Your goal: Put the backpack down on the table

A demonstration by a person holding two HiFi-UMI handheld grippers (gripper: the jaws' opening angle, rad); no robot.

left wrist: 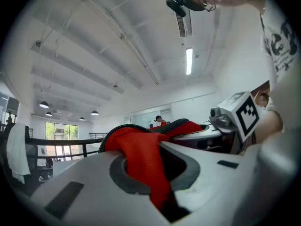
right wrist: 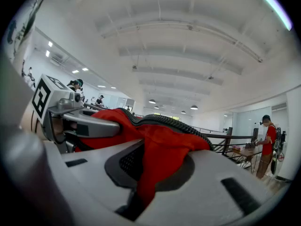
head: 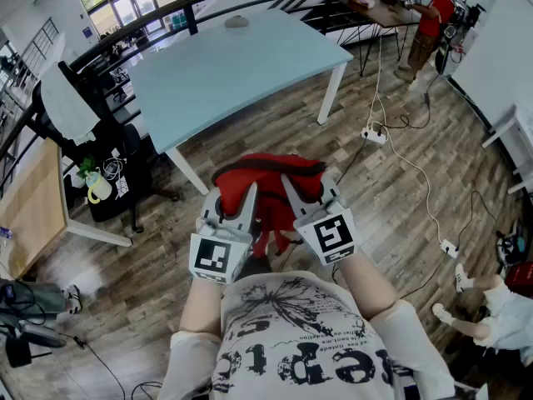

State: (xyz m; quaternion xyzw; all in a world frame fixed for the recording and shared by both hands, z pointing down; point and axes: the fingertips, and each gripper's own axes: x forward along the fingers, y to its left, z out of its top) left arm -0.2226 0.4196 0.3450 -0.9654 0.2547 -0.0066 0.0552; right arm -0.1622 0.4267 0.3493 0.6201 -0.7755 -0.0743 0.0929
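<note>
Short of the pale-blue bench [head: 233, 65], a red backpack [head: 268, 173] (black zip trim along its top) hangs bunched above the wood floor [head: 400, 190]. Its long axis runs side to side, with the jaws of the left gripper [head: 248, 195] and right gripper [head: 289, 187] clenched on its fabric.

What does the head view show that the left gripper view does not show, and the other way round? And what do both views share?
Only the head view: the wooden floor with a white power strip lying on it. Only the left gripper view: the ceiling with a tube lamp, and a close look at the left gripper shut on the fabric of the red backpack. Both: the backpack itself and the right gripper holding it from the other side.
</note>
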